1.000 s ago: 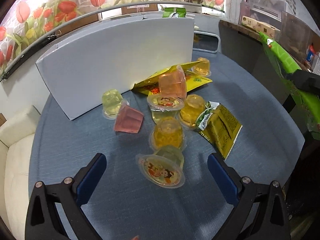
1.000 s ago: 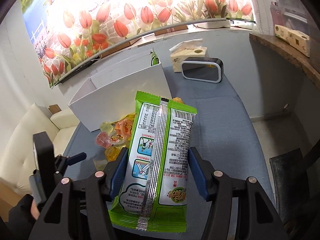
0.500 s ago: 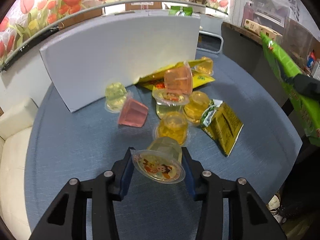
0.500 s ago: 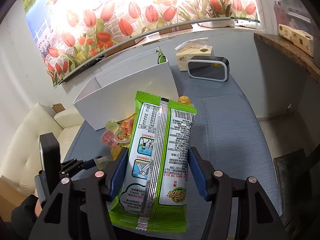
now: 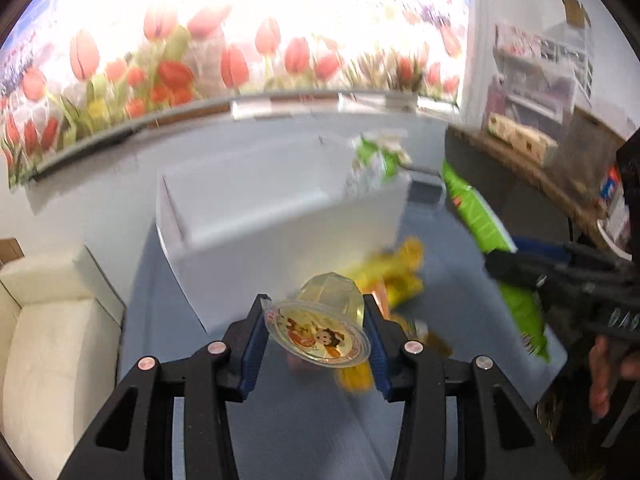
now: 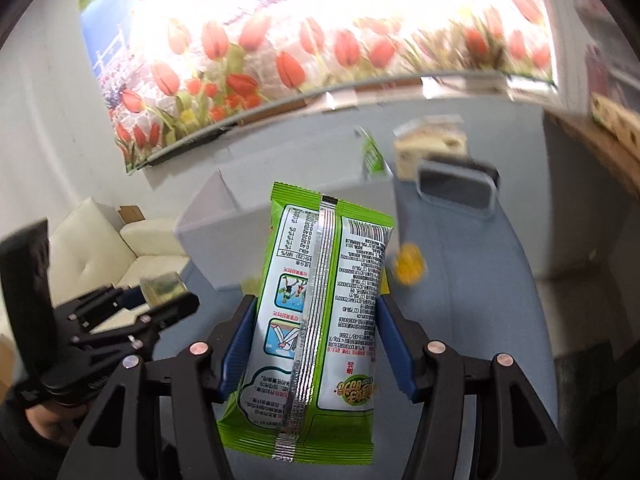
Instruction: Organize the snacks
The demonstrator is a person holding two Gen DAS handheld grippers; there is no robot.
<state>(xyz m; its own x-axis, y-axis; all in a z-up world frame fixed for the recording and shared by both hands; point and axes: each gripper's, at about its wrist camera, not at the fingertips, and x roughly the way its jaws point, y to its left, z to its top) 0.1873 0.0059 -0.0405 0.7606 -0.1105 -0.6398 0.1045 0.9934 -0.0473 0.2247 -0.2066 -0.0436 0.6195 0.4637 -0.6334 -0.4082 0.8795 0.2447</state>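
Left gripper: clamped on a pale yellow jelly cup, blue pads pressed to both its sides, cartoon foil lid tipped toward the camera, cup up off the desk.
Jaw motion: its jaws closed in within the last second, and the cup sits between them.
Right gripper: pinching a green snack bag by its long edges, printed back and silver seam facing the camera, bag raised above the desk.
Seen from the other side: the left wrist view shows that green bag at the right edge, with a hand under the black handle.
Just beyond: a blurred heap of yellow jelly cups and yellow wrappers lying on the blue desk below the held cup.
White box: open-topped, standing on the desk behind the heap, a green and white packet poking up at its far right corner.
Further back: a dark-framed clock and a tissue pack at the desk's far end.
Surroundings: tulip mural on the wall, cream sofa to the left.
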